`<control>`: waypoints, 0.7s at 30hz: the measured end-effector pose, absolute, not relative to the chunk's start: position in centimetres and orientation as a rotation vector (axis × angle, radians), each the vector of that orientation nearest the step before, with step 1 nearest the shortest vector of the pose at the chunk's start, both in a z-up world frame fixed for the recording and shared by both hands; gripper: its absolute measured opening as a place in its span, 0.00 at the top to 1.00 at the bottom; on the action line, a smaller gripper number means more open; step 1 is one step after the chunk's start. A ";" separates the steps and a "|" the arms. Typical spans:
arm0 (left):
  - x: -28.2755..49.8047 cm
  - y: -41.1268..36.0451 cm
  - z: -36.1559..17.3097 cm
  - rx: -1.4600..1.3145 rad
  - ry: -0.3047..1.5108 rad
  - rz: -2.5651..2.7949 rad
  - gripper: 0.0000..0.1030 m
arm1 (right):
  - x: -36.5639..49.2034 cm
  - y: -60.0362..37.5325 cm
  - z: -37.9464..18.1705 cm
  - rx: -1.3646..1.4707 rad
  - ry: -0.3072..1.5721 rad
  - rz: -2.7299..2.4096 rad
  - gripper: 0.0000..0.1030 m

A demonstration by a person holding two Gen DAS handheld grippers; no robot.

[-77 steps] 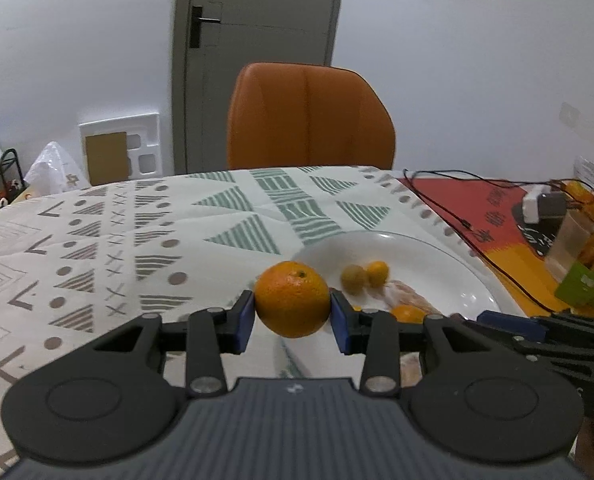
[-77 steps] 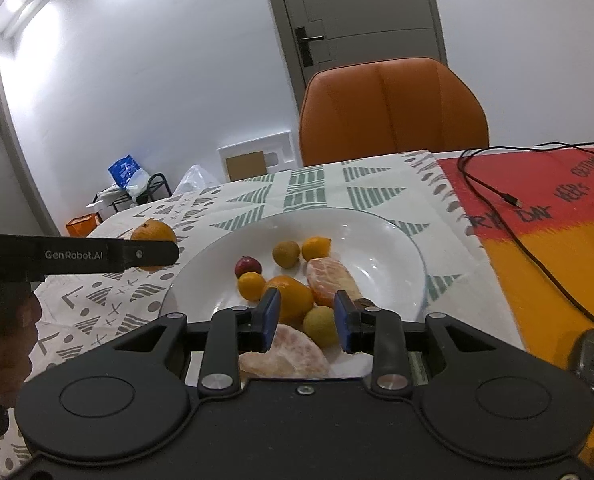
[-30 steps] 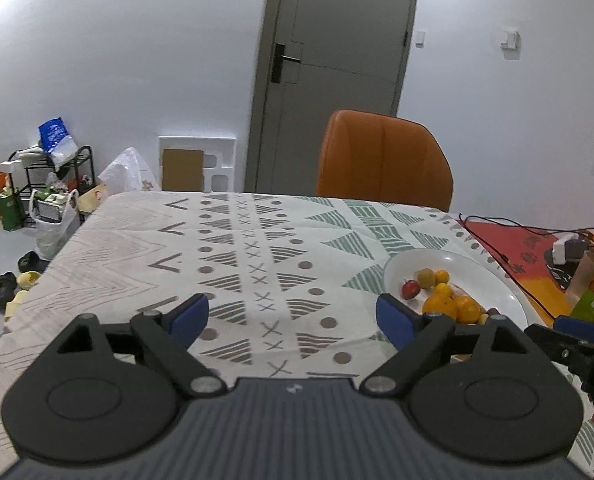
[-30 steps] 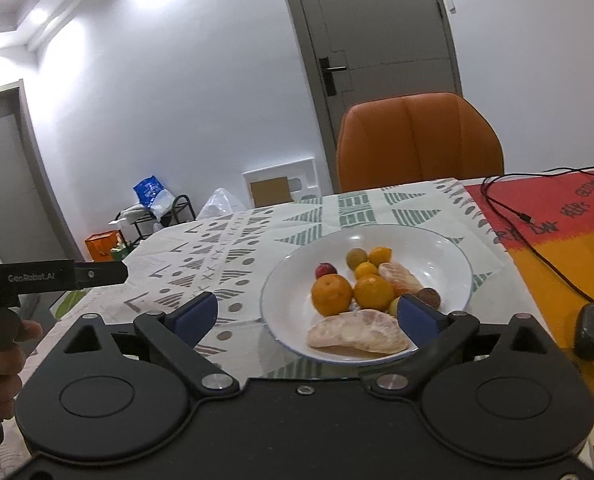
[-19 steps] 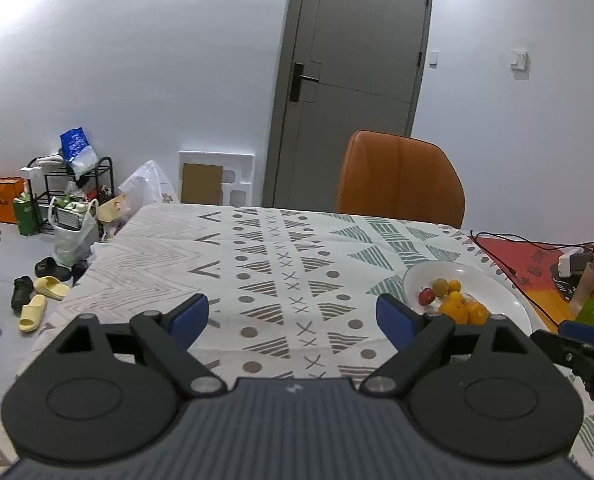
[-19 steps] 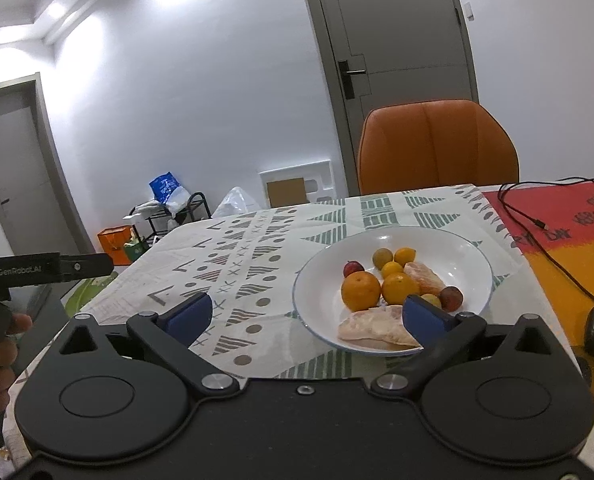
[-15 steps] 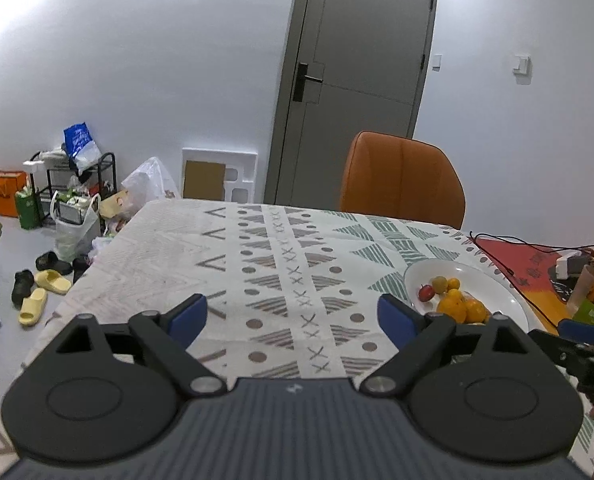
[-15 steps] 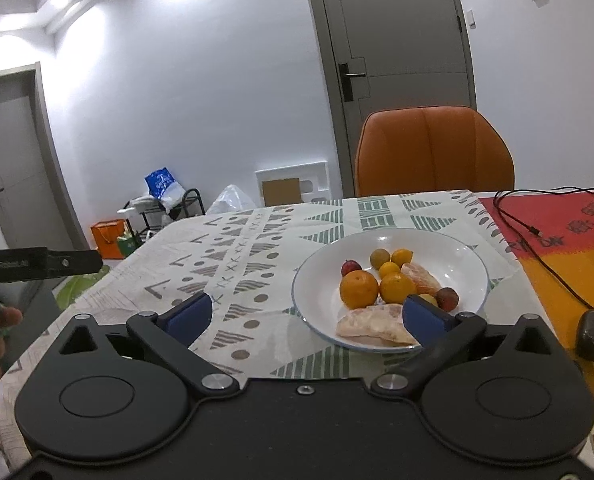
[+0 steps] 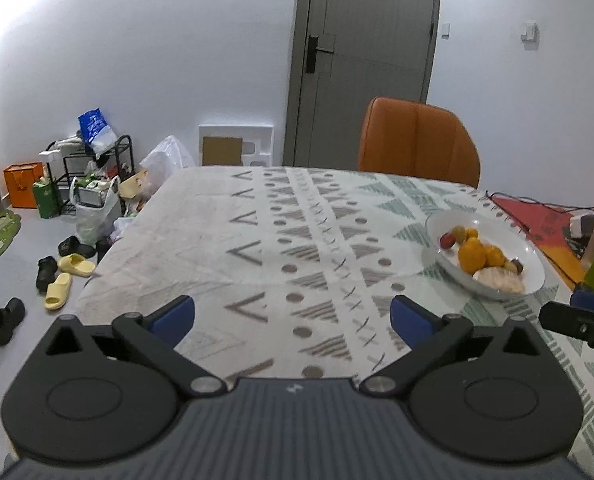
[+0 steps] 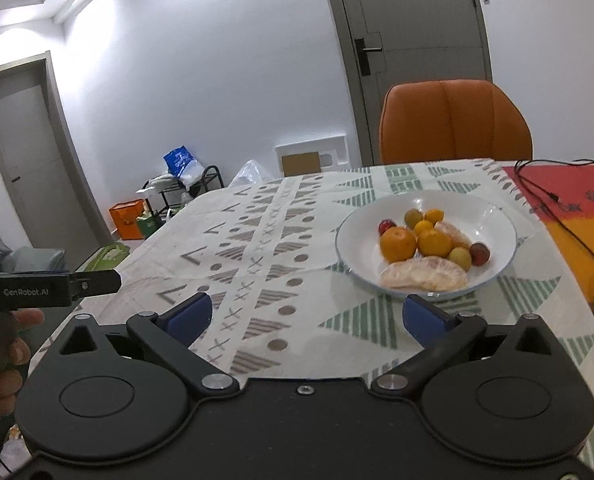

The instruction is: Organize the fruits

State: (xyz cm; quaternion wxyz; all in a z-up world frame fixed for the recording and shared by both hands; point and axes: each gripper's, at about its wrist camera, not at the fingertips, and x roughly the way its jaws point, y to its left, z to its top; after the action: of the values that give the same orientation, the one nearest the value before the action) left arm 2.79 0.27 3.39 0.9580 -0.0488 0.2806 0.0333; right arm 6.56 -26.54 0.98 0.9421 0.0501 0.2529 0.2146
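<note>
Toward the right edge of the tabletop (image 10: 257, 240) the white plate (image 10: 497, 216) holds every visible fruit (image 10: 397, 243), so sorting looks finished, with the left claw (image 9: 292, 316) and right claw (image 10: 307, 314) both spread wide, gripping nothing.

Tablecloth (image 9: 281, 248) bare ahead – plate (image 10: 497, 216) of fruit right – cable (image 10: 557, 216) beyond.

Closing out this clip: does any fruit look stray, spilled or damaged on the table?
Nothing stands out. All the fruit sits inside the white plate: oranges, small round fruits and peeled segments. No fruit lies on the patterned tablecloth. The left tool and right tool are open and empty.
</note>
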 end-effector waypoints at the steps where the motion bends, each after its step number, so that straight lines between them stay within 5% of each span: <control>1: 2.5 0.3 3.3 -0.098 0.571 0.067 0.00 | 6.4 -26.5 0.9 0.105 0.519 0.440 0.00; 21: 1.2 0.1 2.6 -0.060 0.595 0.062 0.00 | 5.4 -26.3 0.6 0.098 0.518 0.435 0.00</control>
State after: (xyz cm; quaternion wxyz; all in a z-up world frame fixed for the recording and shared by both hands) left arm 1.17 0.10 2.65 0.9552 -0.0296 0.2929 0.0305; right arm 5.40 -26.33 0.58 0.9421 0.0482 0.2542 0.2133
